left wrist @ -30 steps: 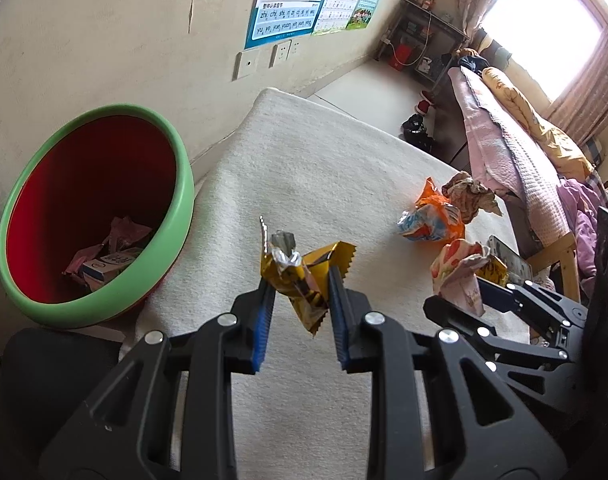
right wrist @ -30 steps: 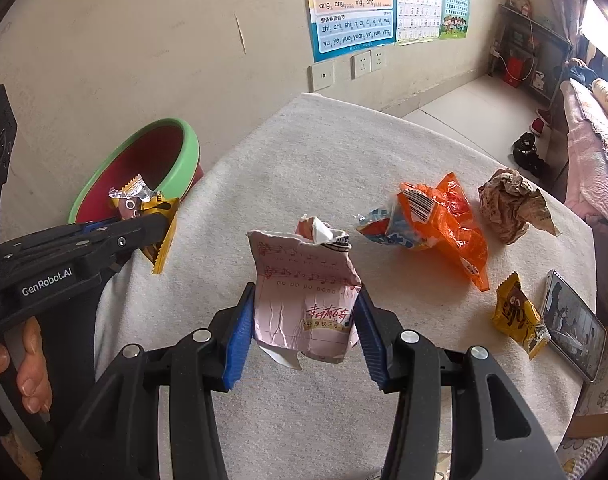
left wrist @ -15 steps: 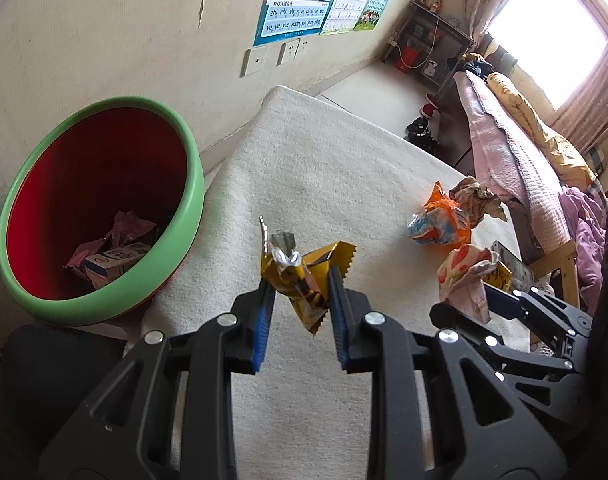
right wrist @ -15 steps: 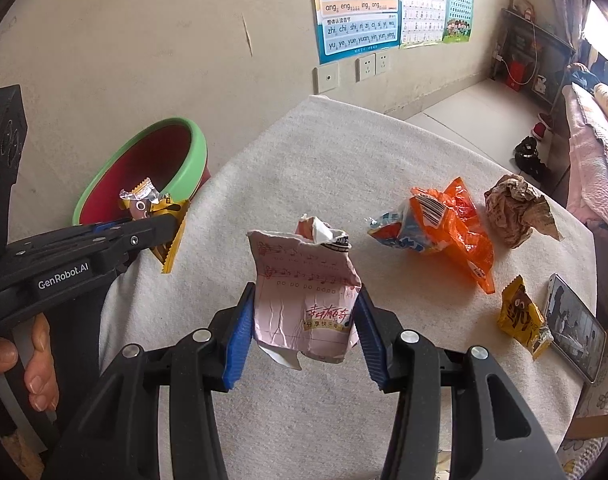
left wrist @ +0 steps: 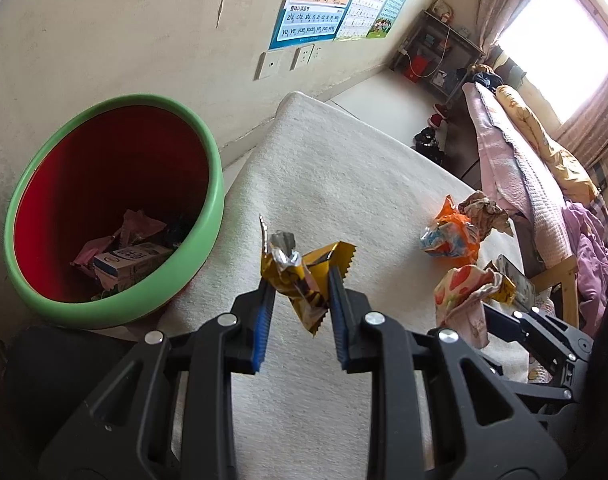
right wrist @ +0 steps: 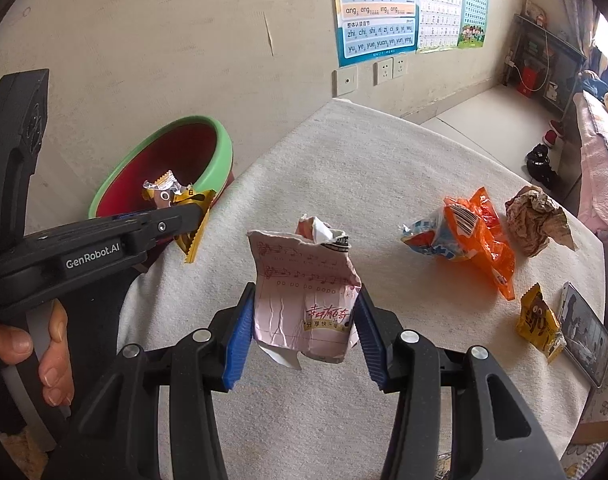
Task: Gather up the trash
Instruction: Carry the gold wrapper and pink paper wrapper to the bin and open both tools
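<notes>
My left gripper point(left wrist: 300, 300) is shut on a yellow foil wrapper point(left wrist: 300, 272) and holds it above the table's left edge, just right of the red bin with a green rim point(left wrist: 212, 184). The bin holds a milk carton and pink wrappers. In the right wrist view the left gripper point(right wrist: 184, 216) and its wrapper point(right wrist: 184, 208) show in front of the bin point(right wrist: 220, 148). My right gripper point(right wrist: 304, 328) is shut on a crumpled pink packet point(right wrist: 304, 300), held above the white tablecloth point(right wrist: 363, 168). The packet also shows in the left wrist view point(left wrist: 463, 292).
On the cloth lie an orange and blue bag point(right wrist: 463, 236), a brown crumpled paper point(right wrist: 535, 220), a small yellow snack pack point(right wrist: 537, 324) and a phone point(right wrist: 585, 332) near the right edge. A wall with posters and sockets is behind; a bed stands far right.
Both grippers have moved left toward the bin, keeping their wrappers. The bin looks larger and closer in both views.
</notes>
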Tool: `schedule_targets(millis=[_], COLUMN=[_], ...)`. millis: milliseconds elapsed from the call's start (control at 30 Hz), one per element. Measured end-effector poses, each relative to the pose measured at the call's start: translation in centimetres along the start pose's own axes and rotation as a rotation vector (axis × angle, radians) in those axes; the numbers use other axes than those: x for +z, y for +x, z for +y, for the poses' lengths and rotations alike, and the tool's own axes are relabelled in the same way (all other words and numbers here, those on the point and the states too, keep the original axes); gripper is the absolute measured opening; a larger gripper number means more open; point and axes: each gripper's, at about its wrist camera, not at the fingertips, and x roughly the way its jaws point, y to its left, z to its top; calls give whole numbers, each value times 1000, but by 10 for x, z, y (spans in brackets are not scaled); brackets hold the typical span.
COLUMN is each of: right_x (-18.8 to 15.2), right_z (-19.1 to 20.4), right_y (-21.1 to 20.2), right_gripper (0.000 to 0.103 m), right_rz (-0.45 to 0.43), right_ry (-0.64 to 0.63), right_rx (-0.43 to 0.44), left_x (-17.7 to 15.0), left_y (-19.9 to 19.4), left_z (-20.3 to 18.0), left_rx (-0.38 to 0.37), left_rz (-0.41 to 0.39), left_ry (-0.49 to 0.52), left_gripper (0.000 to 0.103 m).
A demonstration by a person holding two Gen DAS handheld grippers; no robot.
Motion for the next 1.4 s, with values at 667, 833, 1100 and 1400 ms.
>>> schedule_targets(millis=[667, 833, 1100, 1400], right_x=[67, 93, 115, 98], right_z=[73, 97, 130, 90], right_y=[31, 50, 69, 46], right_gripper=[47, 47, 47, 62], right_rz=[-14, -2, -6, -33], right_ry=[-69, -66, -129, -61], right_rx=[169, 237, 263, 245], left_x=[32, 39, 46, 43], left_y=[-29, -31, -33, -43], left_z=[113, 133, 151, 153], left_rx=[169, 200, 243, 261], left_rz=[-68, -84, -115, -157], left_ry=[-150, -185, -217, -263], left_gripper=[25, 26, 39, 58])
